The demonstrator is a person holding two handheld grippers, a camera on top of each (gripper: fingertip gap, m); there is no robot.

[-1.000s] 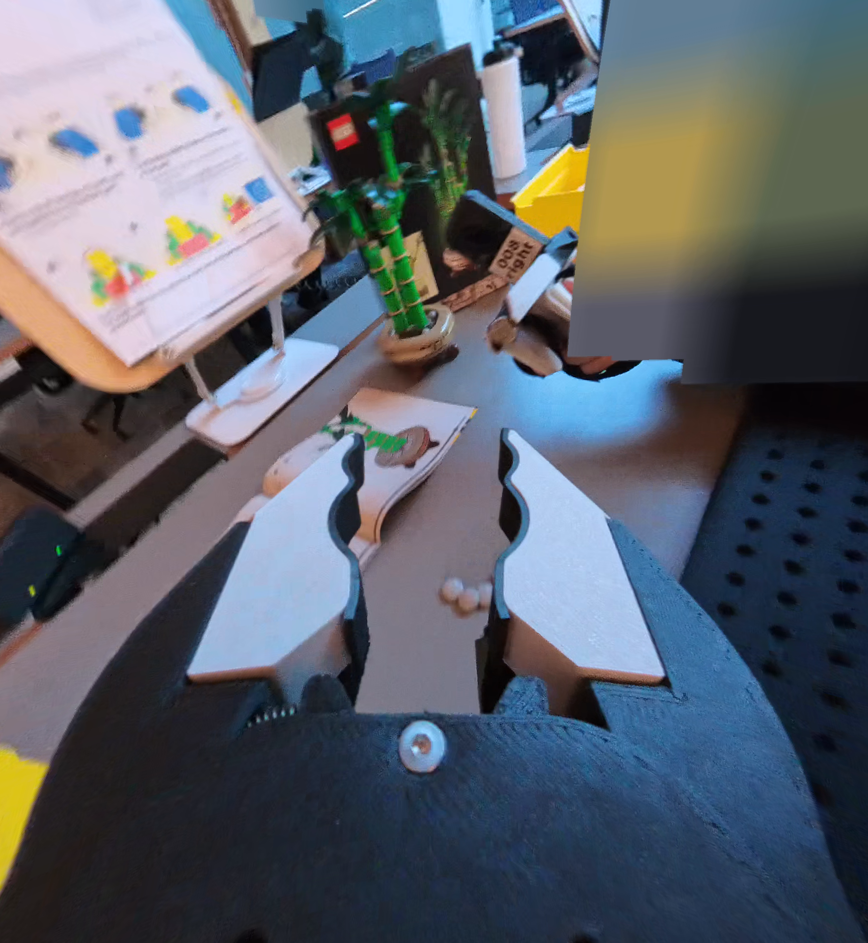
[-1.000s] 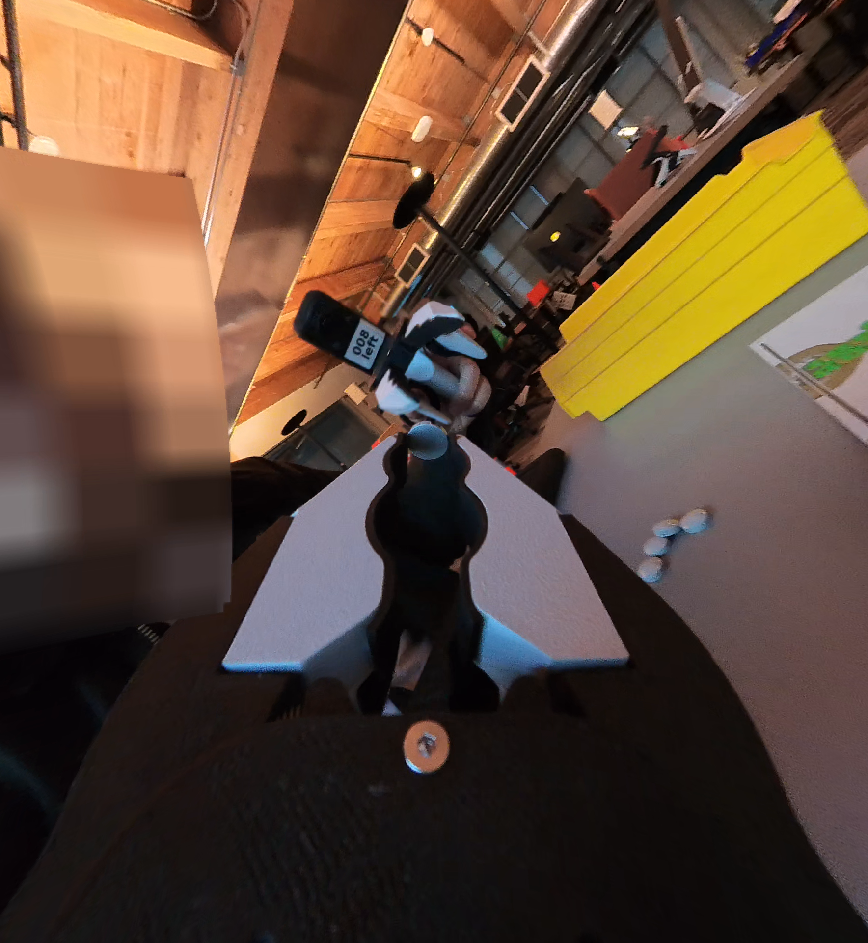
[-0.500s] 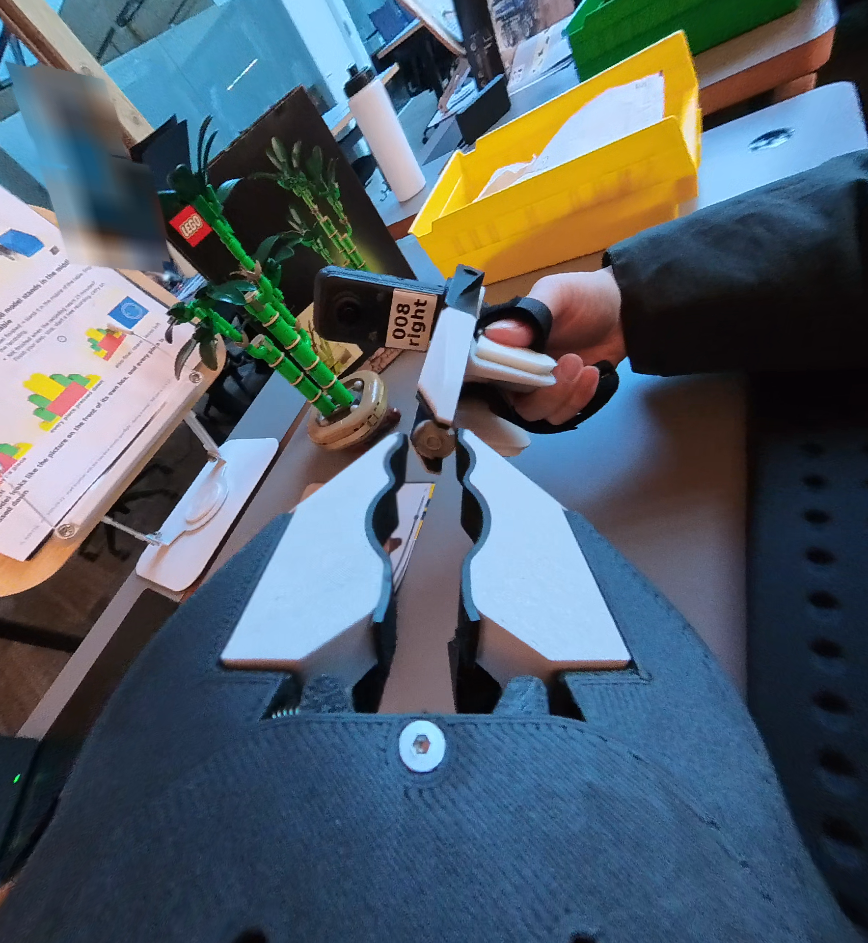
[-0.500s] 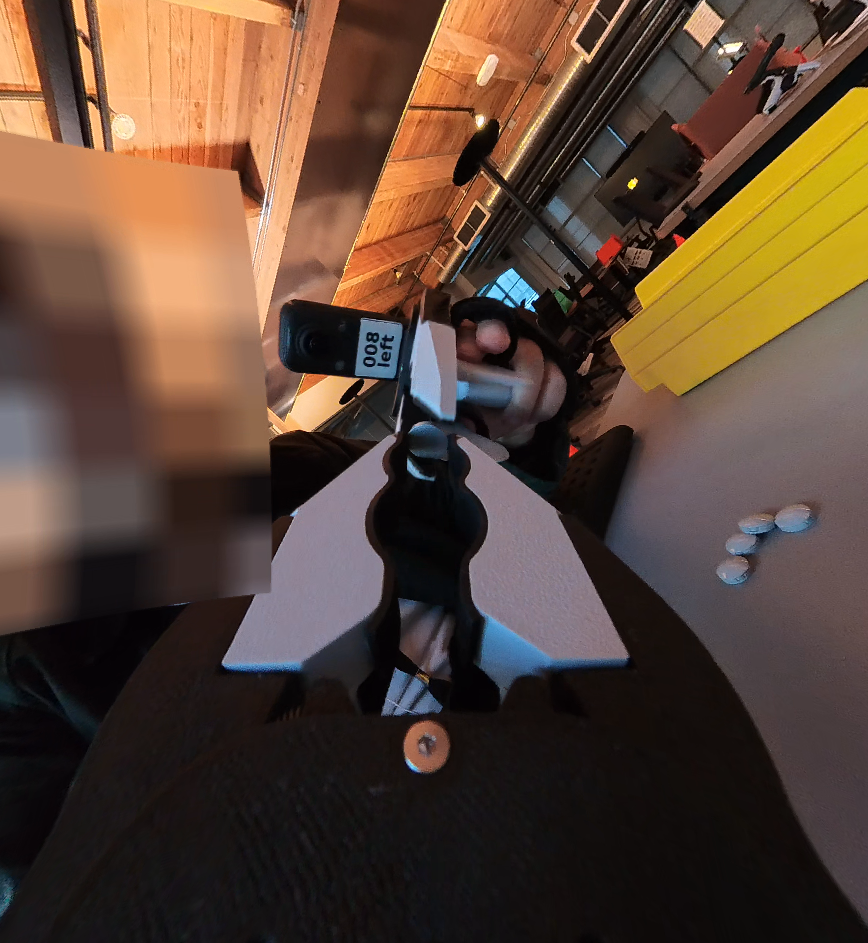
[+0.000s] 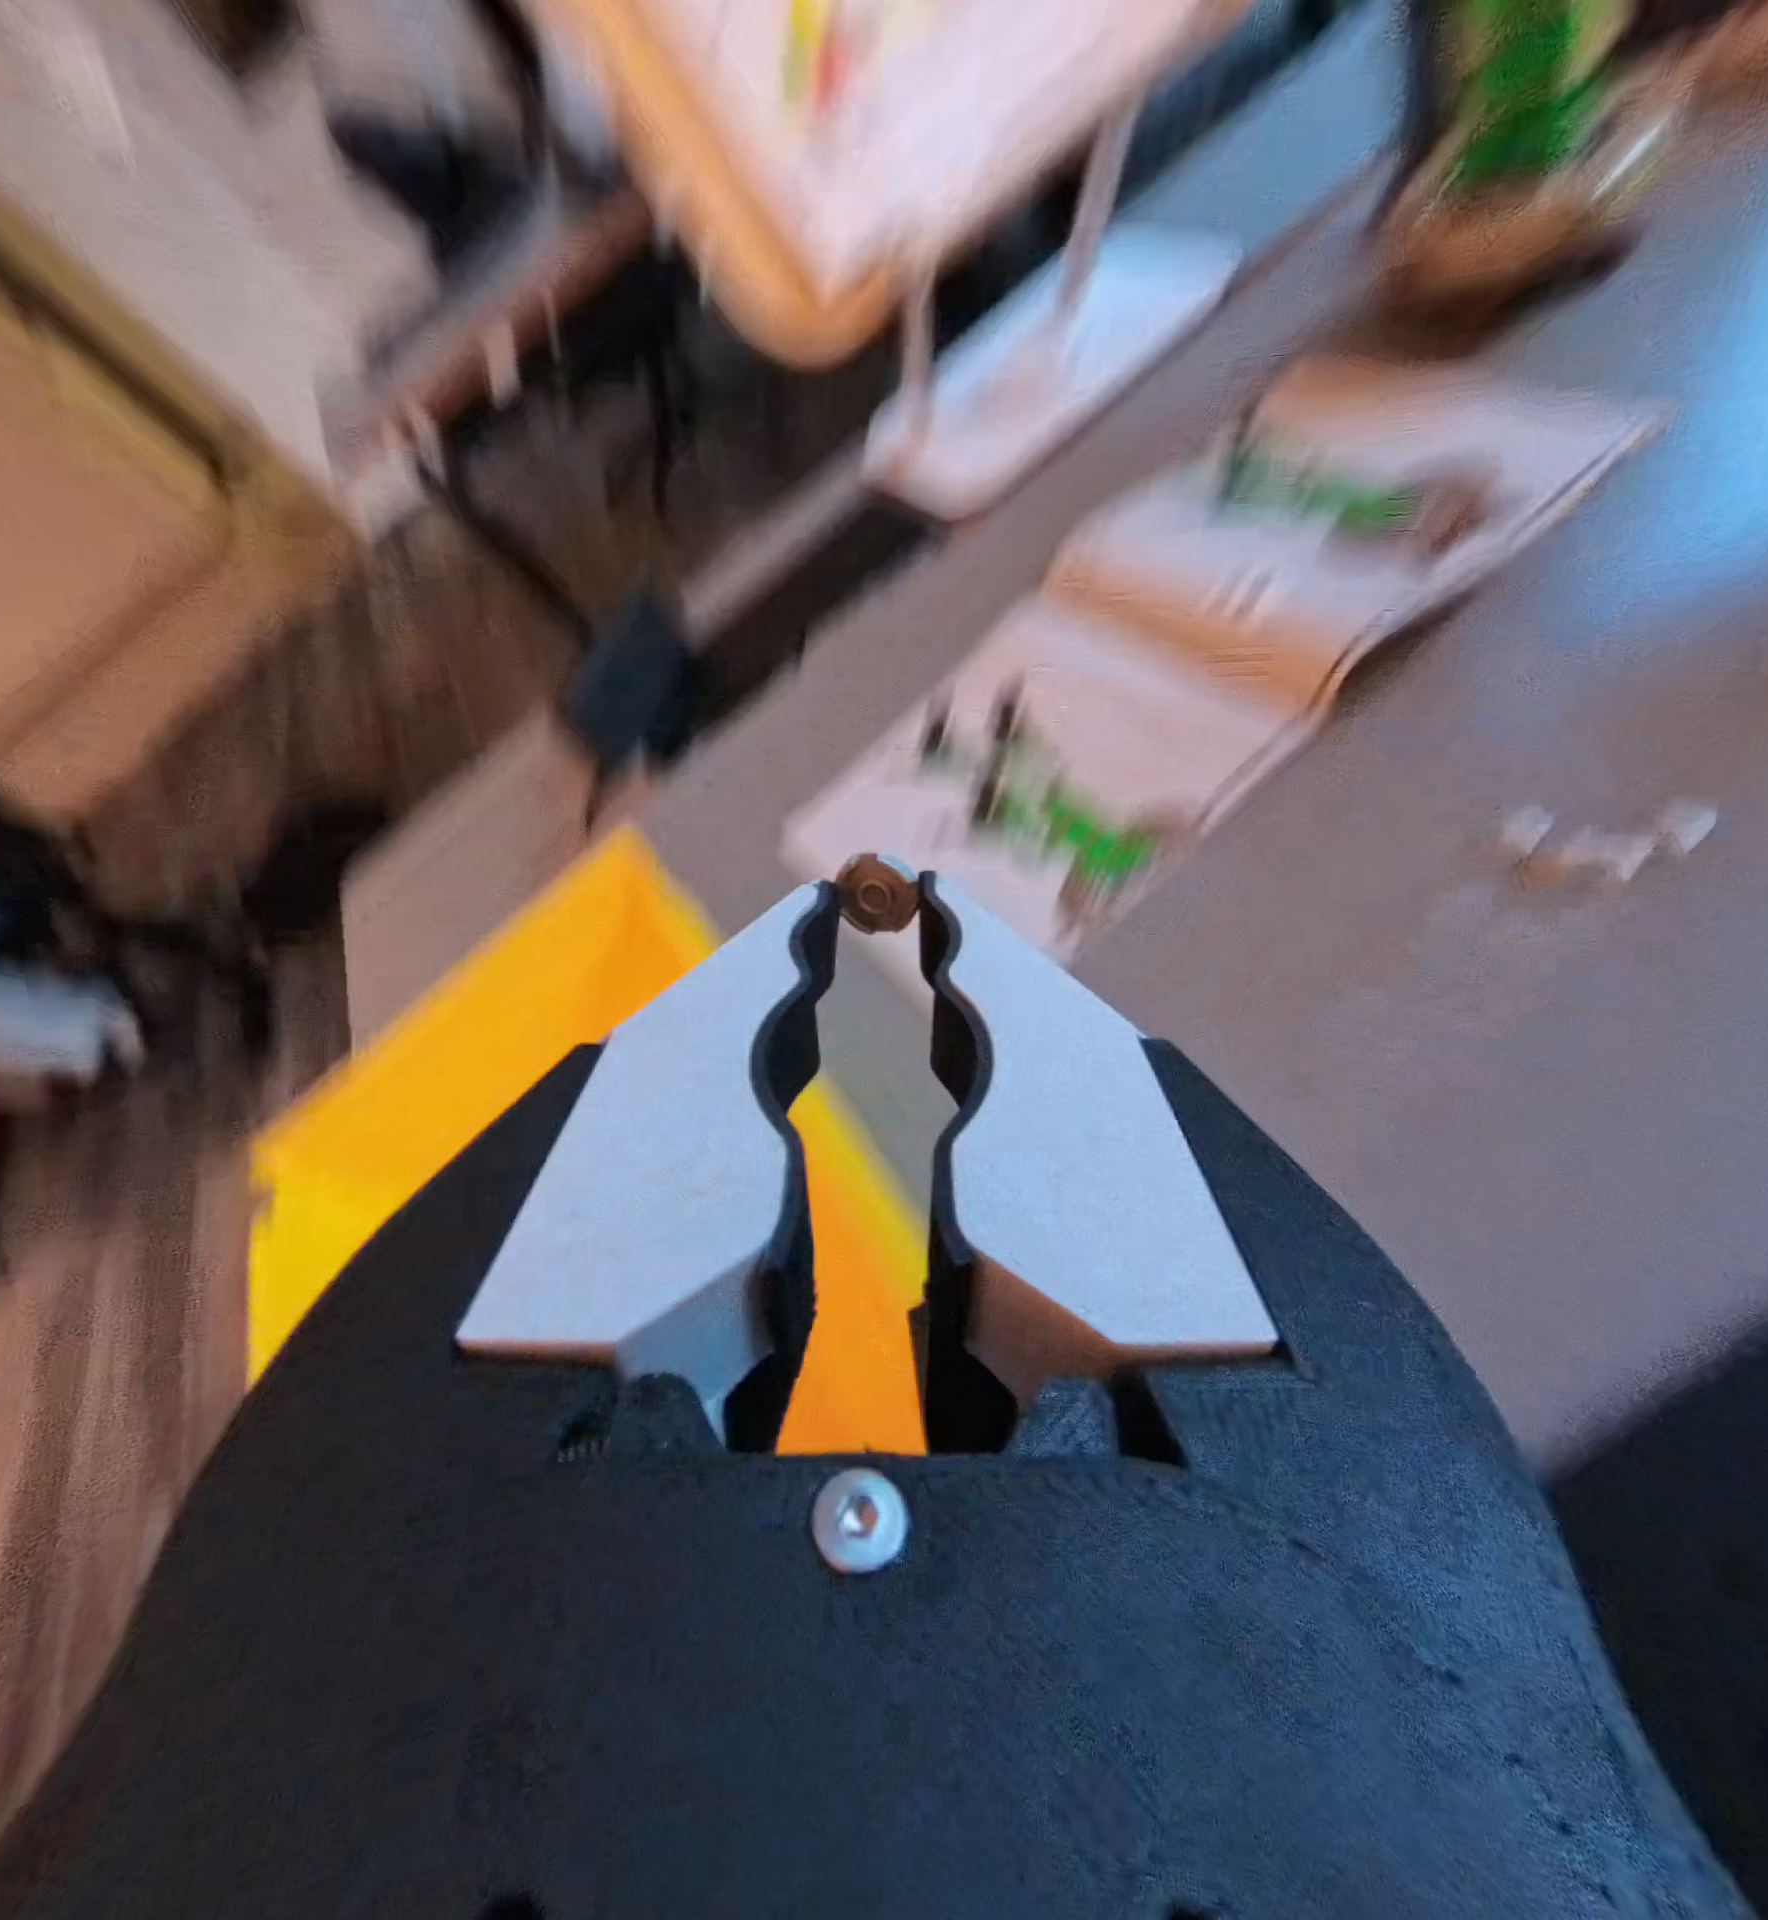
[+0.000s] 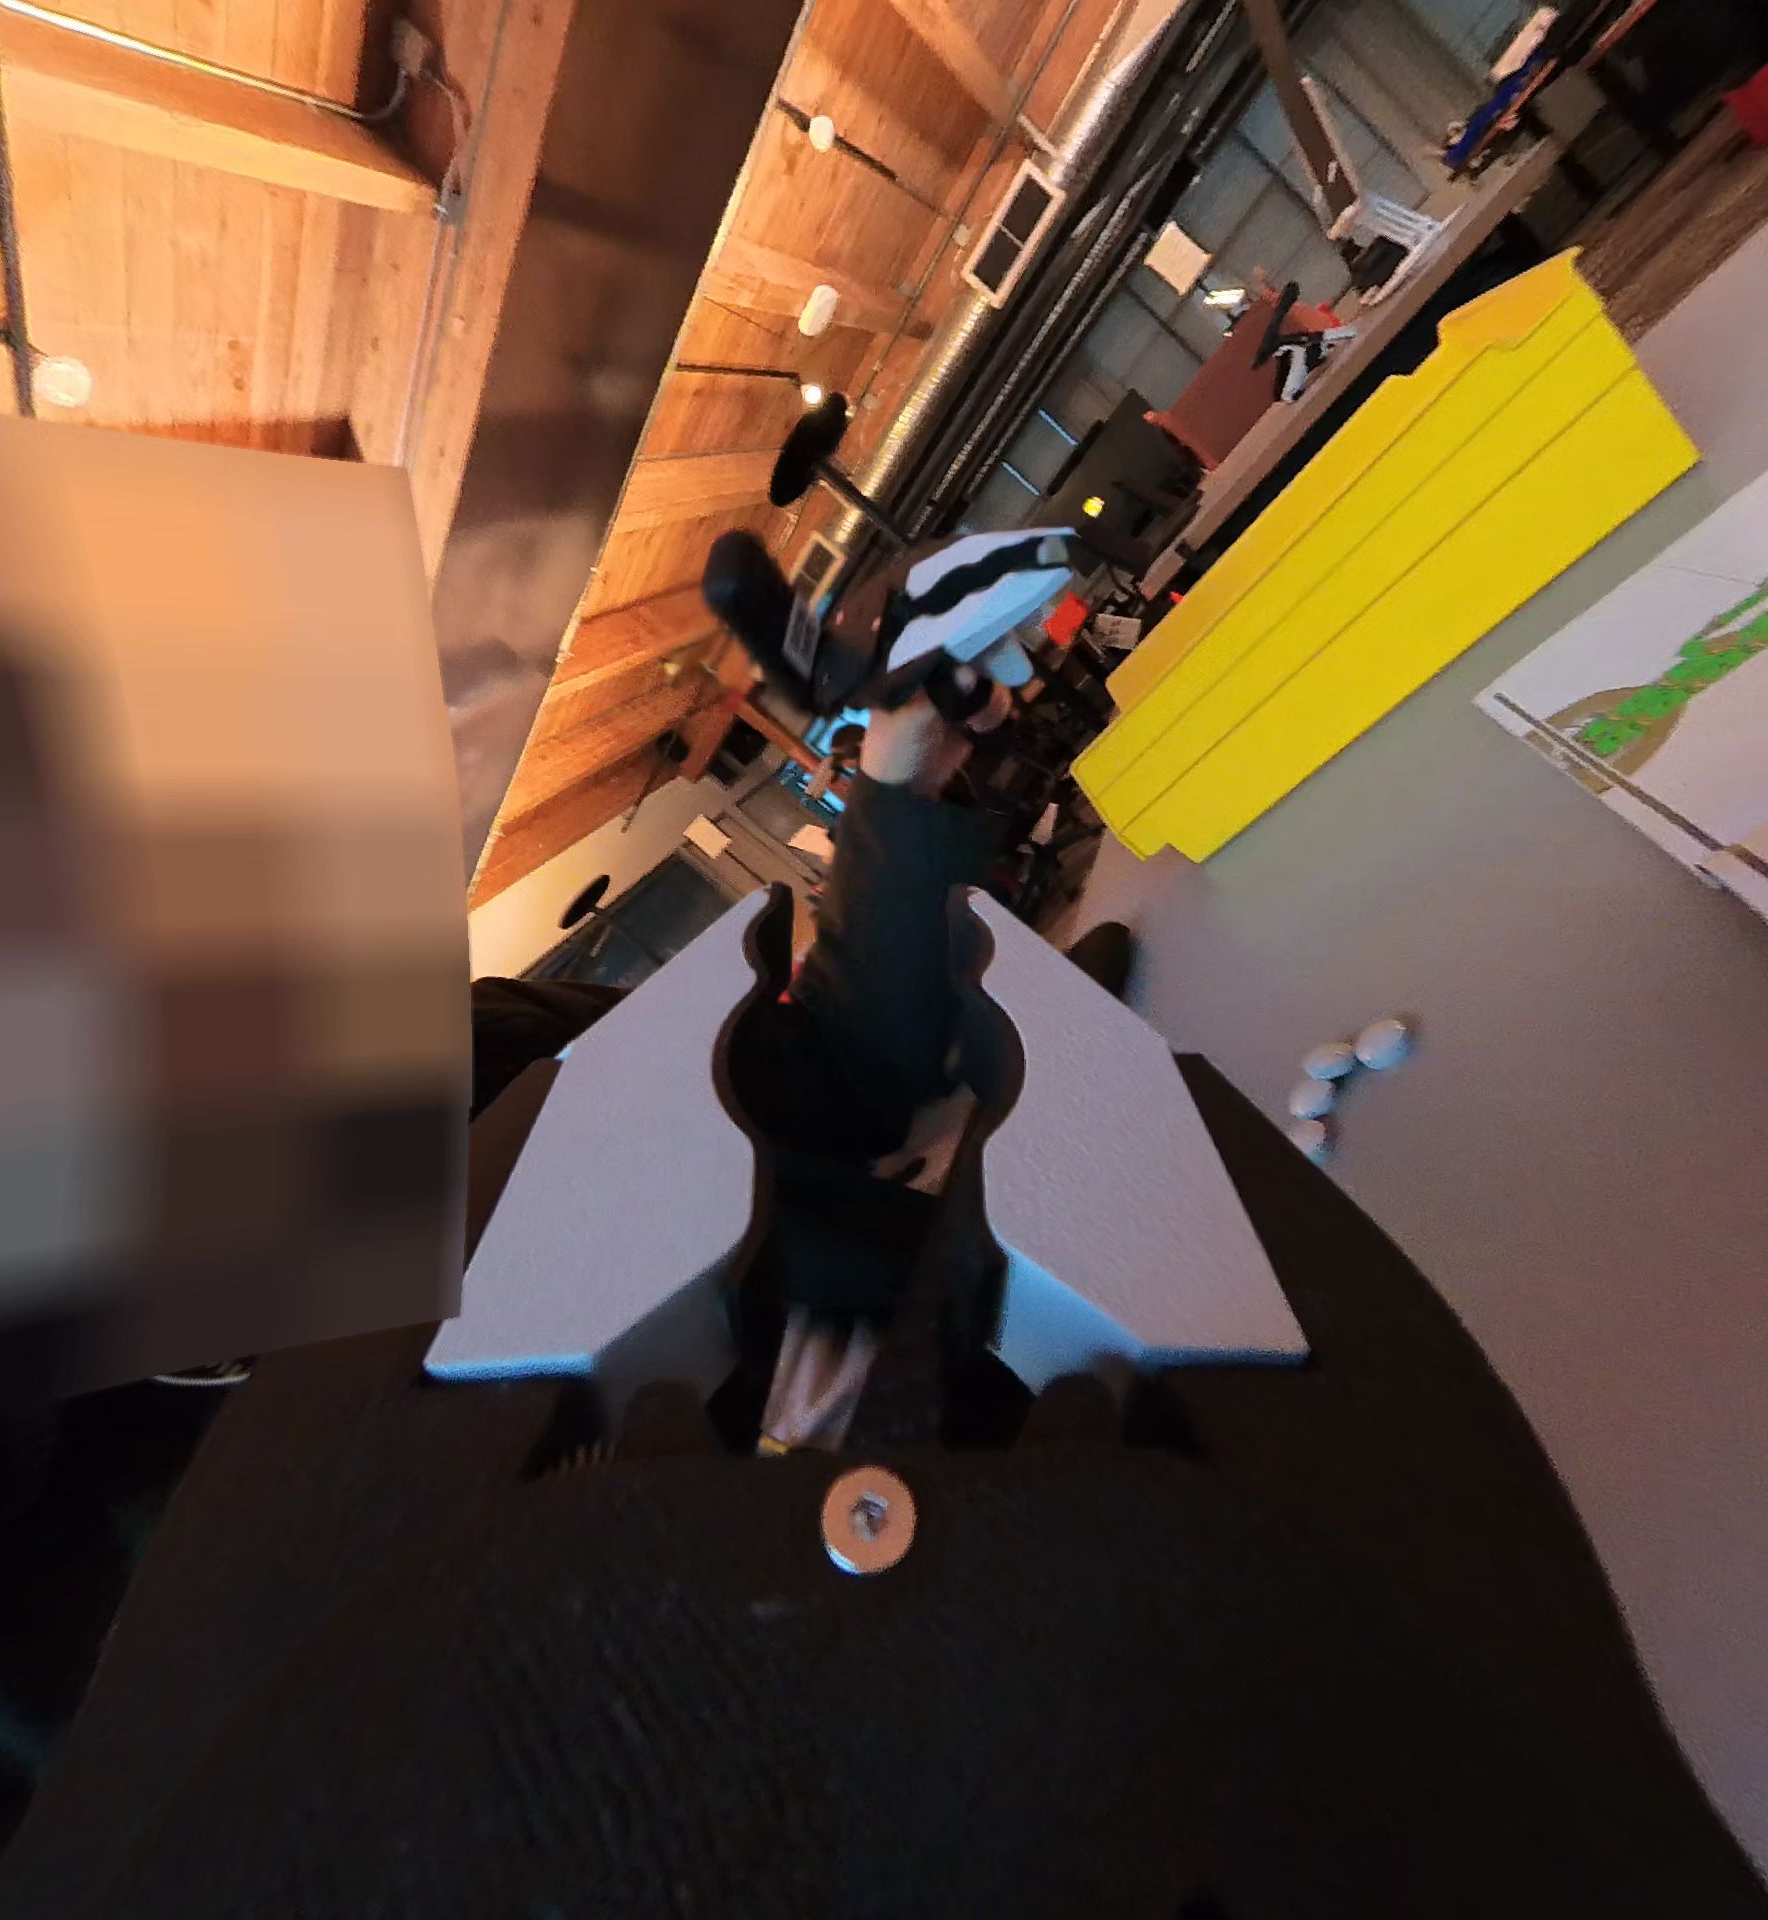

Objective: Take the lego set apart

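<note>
My left gripper (image 5: 875, 902) is shut on a small round brown lego piece (image 5: 875, 910), pinched at the very fingertips and held in the air. Below it lie a yellow bin (image 5: 444, 1101) and the table edge. The view is motion-blurred. The green lego bamboo (image 5: 1514, 125) is a blur at the top right. My right gripper (image 6: 875, 914) is slightly open and empty, raised and pointing at the person's dark sleeve. The left gripper (image 6: 973, 613) shows farther off in the right wrist view, held in a hand.
A picture booklet (image 5: 1275, 623) lies on the grey table (image 5: 1379, 1143), with small white pebble pieces (image 5: 1607, 842) beside it. They also show in the right wrist view (image 6: 1347, 1060). A yellow bin (image 6: 1379, 582) stands at the table's far end. An instruction sheet on a stand (image 5: 911, 135) is beyond the table edge. Between my right fingertips and the green lego bamboo (image 5: 1514, 125) there is roughly 25 cm.
The round brown piece has passed from my right gripper to my left. The left gripper has closed on it and swung away over the yellow bin. The right gripper has opened.
</note>
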